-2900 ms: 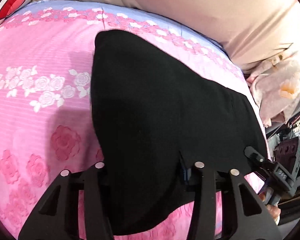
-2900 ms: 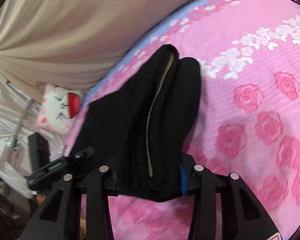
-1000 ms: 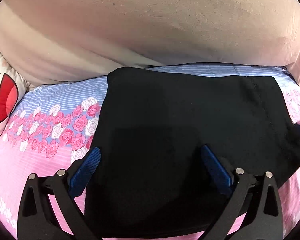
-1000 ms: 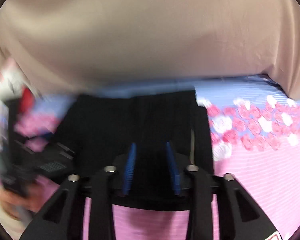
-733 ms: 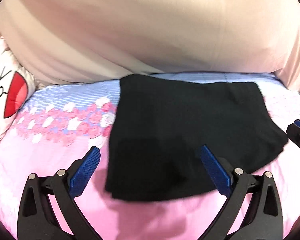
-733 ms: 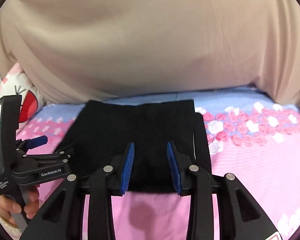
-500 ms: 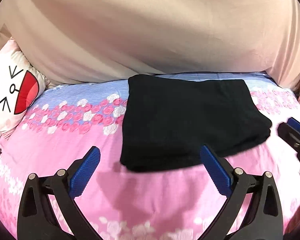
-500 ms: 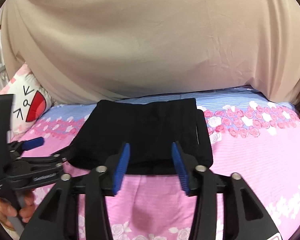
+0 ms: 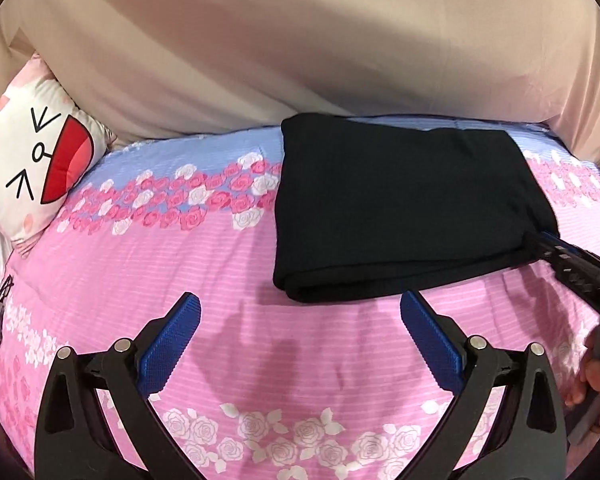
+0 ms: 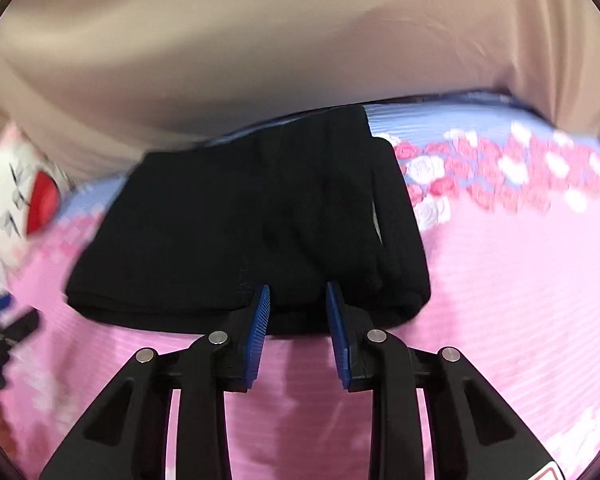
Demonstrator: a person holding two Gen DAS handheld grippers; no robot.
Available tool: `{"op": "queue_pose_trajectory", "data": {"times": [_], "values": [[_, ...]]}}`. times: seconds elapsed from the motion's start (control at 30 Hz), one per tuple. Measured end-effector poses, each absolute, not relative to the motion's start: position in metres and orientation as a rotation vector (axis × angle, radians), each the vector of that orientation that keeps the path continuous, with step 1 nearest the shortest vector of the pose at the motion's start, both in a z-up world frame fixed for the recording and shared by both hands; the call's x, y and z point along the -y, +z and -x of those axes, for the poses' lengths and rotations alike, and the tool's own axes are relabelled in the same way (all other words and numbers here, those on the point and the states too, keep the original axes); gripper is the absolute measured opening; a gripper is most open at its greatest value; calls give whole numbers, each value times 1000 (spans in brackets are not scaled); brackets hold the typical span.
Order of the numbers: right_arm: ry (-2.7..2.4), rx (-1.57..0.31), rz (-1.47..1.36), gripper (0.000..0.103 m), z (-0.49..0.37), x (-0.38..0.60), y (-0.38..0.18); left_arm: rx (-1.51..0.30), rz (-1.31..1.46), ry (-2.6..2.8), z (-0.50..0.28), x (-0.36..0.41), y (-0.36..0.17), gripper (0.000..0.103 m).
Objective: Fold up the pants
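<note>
The black pants lie folded in a flat rectangle on the pink rose bedspread, near the beige curtain. My left gripper is wide open and empty, a short way in front of the pants' near edge. My right gripper is open with a narrow gap, its blue pads at the near edge of the folded pants; nothing is held between them. The right gripper also shows in the left wrist view, touching the pants' right corner.
A beige curtain hangs behind the bed. A white cartoon pillow with a red mouth lies at the far left. A hand holds the right tool at the right edge. The right wrist view is motion-blurred.
Both grippers let go of the pants and drew back. The left one has pulled farther away and stays wide open. The right one has moved in again to the pants' near edge.
</note>
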State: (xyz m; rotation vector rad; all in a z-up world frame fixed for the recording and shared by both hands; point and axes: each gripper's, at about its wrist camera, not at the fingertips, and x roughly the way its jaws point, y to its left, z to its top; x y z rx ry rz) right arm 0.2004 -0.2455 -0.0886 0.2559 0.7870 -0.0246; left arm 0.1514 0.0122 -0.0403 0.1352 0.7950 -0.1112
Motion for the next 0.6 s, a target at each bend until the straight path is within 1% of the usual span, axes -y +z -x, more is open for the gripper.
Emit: {"op": "queue_pose_trajectory", "data": {"times": [0.03, 0.07, 0.2, 0.23, 0.27, 0.3, 0.43, 0.6], "values": [[-26, -764, -256, 31, -191, 241, -81, -799, -136, -110, -152, -12, -42, 98], [-25, -746, -249, 34, -184, 238, -76, -805, -136, -110, -152, -12, -44, 98], [-35, -688, -217, 34, -149, 225, -61, -815, -130, -123, -150, -10, -48, 98], [-44, -679, -205, 38, -140, 222, -58, -811, -138, -123, -147, -8, -49, 98], [-60, -671, -191, 46, -132, 221, -57, -807, -145, -124, -144, -6, -49, 98], [-84, -658, -174, 48, -122, 219, -56, -804, -151, -124, -141, -5, -49, 98], [-108, -664, -165, 50, -109, 225, -56, -795, -166, -138, -125, -2, -48, 98], [-84, -731, -233, 55, -140, 259, -72, -806, -134, -161, -129, -4, -54, 98]]}}
